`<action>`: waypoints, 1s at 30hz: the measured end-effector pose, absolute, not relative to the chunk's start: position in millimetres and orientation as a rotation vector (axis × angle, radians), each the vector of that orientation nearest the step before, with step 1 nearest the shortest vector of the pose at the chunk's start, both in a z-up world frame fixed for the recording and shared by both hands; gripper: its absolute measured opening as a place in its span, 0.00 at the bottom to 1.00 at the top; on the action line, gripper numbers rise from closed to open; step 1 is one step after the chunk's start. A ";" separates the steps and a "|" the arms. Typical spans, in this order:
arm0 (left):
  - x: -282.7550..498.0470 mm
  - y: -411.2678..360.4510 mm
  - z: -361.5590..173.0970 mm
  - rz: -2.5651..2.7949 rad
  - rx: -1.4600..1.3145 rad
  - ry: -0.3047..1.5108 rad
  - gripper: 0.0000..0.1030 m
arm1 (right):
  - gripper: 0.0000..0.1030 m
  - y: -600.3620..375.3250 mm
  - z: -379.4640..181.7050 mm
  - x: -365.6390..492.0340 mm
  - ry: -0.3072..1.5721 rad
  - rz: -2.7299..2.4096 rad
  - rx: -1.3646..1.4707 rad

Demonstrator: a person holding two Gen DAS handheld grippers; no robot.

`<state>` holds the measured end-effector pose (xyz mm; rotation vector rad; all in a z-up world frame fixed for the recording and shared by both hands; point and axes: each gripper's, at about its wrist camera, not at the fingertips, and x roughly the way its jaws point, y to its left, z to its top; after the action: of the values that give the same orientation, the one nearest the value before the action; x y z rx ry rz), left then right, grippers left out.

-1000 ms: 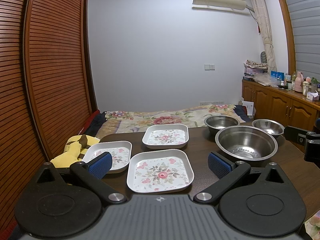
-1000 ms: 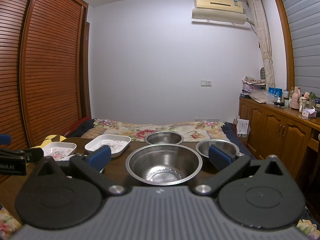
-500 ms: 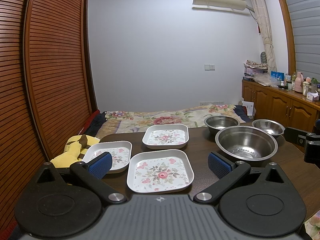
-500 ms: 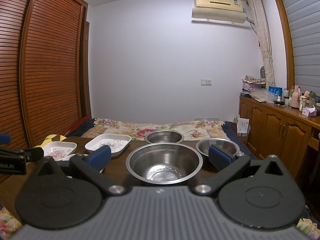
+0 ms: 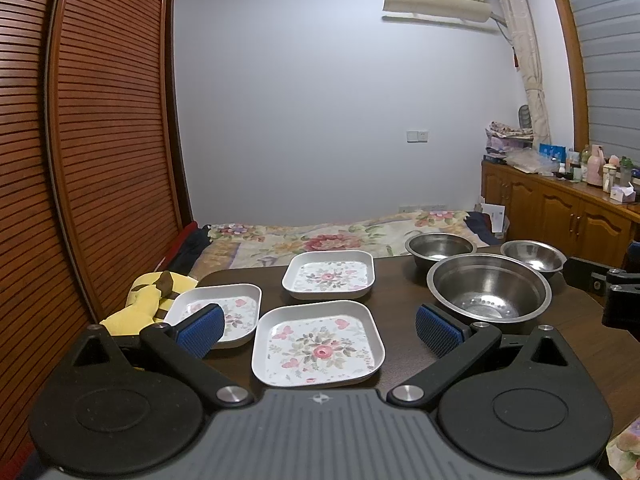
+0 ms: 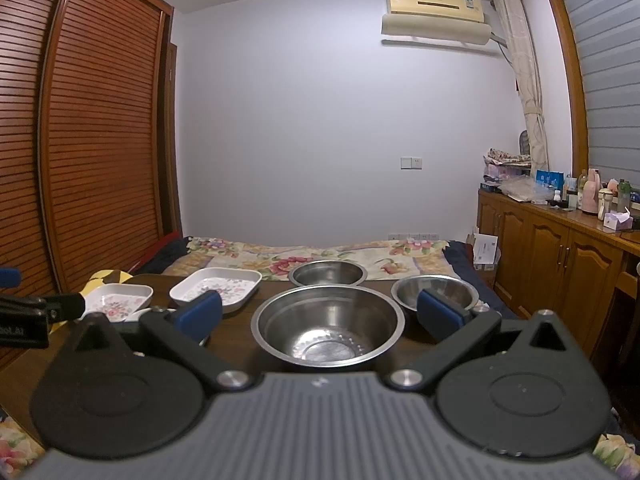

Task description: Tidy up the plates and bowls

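Tool (image 5: pixel 319 326) wide above nearest plate (image 5: pixel 318 344)

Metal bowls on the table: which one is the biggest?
The big steel bowl, right in front of the right hand-held gripper. The two smaller bowls sit behind it: one straight back, one to its right.

Very little lettering can be read. In the right wrist view, pale letters stand on the side of the left gripper (image 6: pixel 24 322) at the left edge, cut off by the frame; what shows looks like "bot.AI". The air conditioner (image 6: pixel 434 2) high on the wall carries a small dark mark at its middle and a sticker at its right end, both too small to read. Packages on the sideboard (image 6: pixel 560 232) bear print that is too blurred to read.
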<state>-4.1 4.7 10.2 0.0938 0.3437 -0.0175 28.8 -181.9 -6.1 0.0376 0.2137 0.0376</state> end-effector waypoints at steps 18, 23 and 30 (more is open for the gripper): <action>-4.9 3.2 7.2 -0.021 0.091 0.352 1.00 | 1.00 -182.4 -6.1 27.8 0.220 0.041 0.040; -1.0 6.5 0.5 -0.026 0.077 0.375 1.00 | 1.00 -182.6 -11.3 30.8 0.238 0.055 0.052; 7.7 12.8 -16.4 -0.030 0.064 0.425 1.00 | 1.00 -179.4 -21.2 34.8 0.261 0.074 0.058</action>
<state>7.7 12.8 -16.4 0.0639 0.4250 -0.0297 34.8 -179.4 -21.2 0.0575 0.2611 0.0740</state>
